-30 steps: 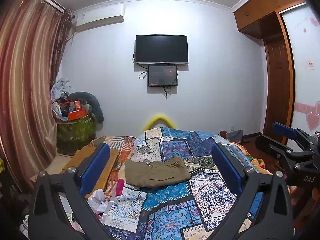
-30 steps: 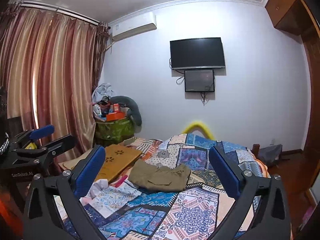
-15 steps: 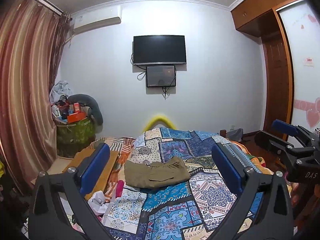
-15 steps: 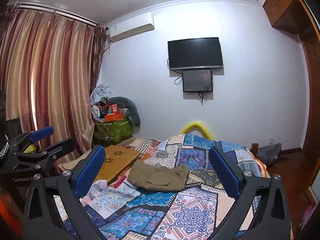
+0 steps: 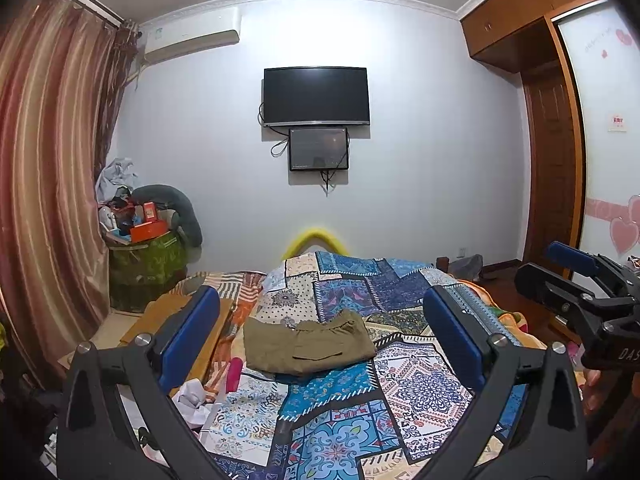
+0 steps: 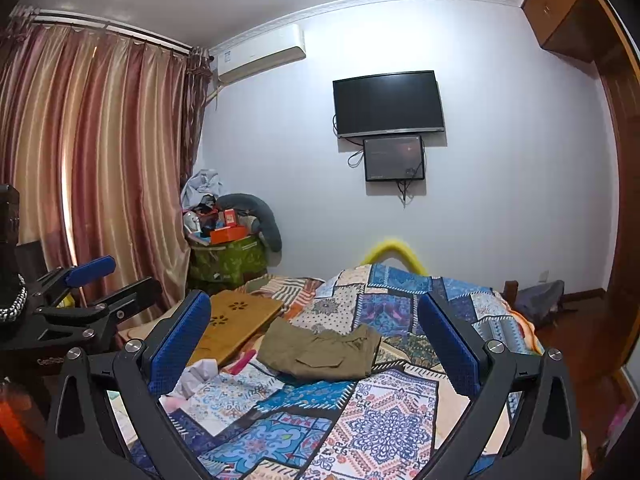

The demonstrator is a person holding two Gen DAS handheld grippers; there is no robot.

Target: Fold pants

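Olive-green pants (image 5: 306,344) lie folded into a compact rectangle on the patchwork bedspread (image 5: 416,392), pocket flap facing up; in the right wrist view the pants (image 6: 320,350) sit mid-bed. My left gripper (image 5: 320,340) is open, held back from and above the pants, nothing between its blue pads. My right gripper (image 6: 316,344) is open too, also well short of the pants and empty. Each gripper shows at the edge of the other's view: the right gripper (image 5: 580,280), the left gripper (image 6: 96,288).
A wooden lap desk (image 6: 236,320) rests at the bed's left side, with crumpled white cloth (image 6: 198,376) and a pink object (image 6: 242,362) near it. A cluttered green bin (image 6: 228,260) stands by the curtains (image 6: 92,184). A wardrobe (image 5: 556,176) lines the right wall.
Both views have shifted only slightly. The pants lie as before and both grippers stay open.
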